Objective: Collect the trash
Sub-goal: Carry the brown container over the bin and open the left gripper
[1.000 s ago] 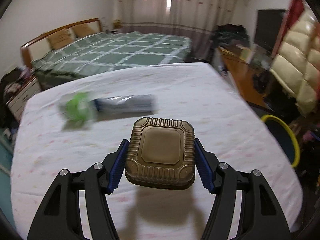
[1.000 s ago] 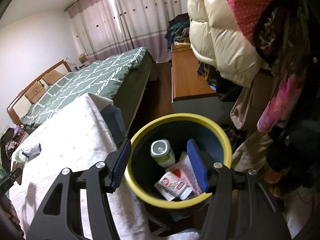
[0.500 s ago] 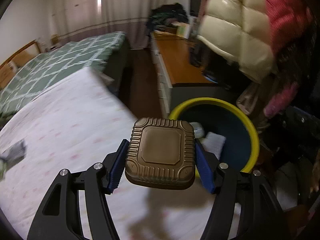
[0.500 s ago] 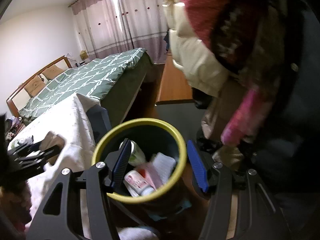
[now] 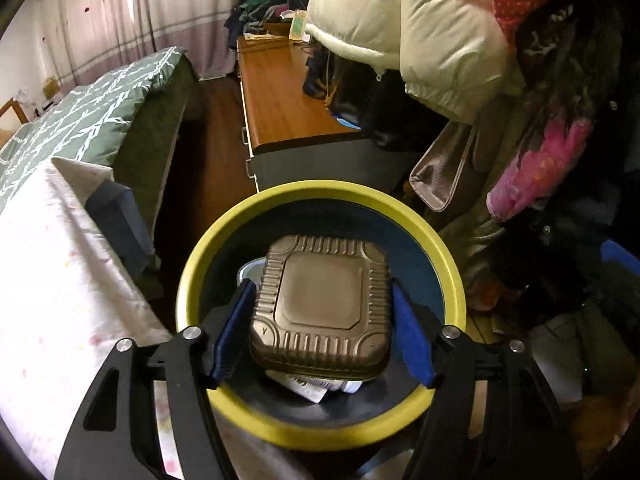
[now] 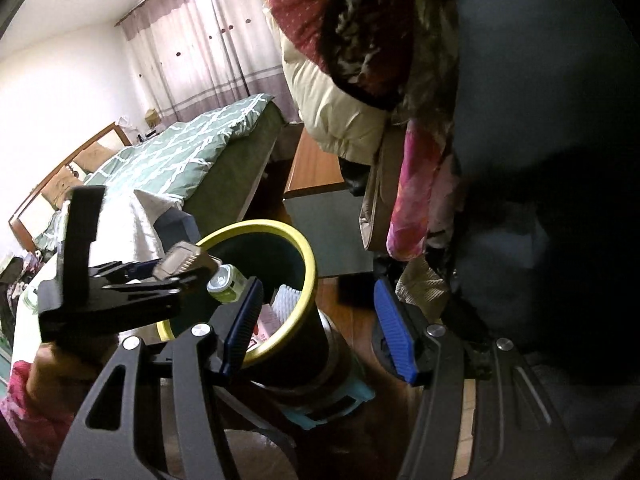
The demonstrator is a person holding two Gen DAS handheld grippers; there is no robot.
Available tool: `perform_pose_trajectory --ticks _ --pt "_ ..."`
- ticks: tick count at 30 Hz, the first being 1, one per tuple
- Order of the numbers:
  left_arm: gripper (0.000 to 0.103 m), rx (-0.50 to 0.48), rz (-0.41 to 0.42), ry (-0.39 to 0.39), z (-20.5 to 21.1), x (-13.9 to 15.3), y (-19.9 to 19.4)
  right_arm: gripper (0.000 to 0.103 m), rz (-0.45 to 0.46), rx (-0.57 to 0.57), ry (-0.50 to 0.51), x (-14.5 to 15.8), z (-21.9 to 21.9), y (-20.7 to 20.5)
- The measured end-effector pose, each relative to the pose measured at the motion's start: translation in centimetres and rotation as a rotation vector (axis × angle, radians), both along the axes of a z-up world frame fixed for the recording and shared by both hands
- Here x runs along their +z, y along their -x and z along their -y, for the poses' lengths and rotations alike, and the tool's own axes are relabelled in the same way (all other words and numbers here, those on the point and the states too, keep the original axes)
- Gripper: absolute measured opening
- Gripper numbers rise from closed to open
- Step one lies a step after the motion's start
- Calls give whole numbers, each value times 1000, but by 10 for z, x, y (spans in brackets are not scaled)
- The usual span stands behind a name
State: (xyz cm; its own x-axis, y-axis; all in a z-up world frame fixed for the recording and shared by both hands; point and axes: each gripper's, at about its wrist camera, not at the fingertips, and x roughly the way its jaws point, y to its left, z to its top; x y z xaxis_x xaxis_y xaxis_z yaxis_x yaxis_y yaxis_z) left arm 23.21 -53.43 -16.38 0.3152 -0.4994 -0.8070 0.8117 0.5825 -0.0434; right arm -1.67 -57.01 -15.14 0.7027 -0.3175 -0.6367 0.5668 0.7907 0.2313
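- Bronze ribbed square plastic tray (image 5: 322, 308): clamped flat between blue pads of left tool (image 5: 323, 336), directly above open mouth of yellow-rimmed dark round bin (image 5: 224, 232).
- Bin contents below tray: wrappers, small bottle (image 6: 225, 281).
- Right tool (image 6: 318, 330): fingers apart, empty, beside bin.
- Release judged next; straight drop, tray level.
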Motion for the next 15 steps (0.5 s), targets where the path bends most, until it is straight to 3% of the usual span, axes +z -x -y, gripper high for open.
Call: perform_pose_trajectory --ticks 2,7,15 --pt "86 17 5 10 4 0 -2 56 5 0 3 2 0 3" --pt "86 40 14 64 -31 22 -2 57 4 5 12 5 -4 1" --pt "93 196 110 140 -174 63 -9 59 -24 95 16 -1 -28 -31"
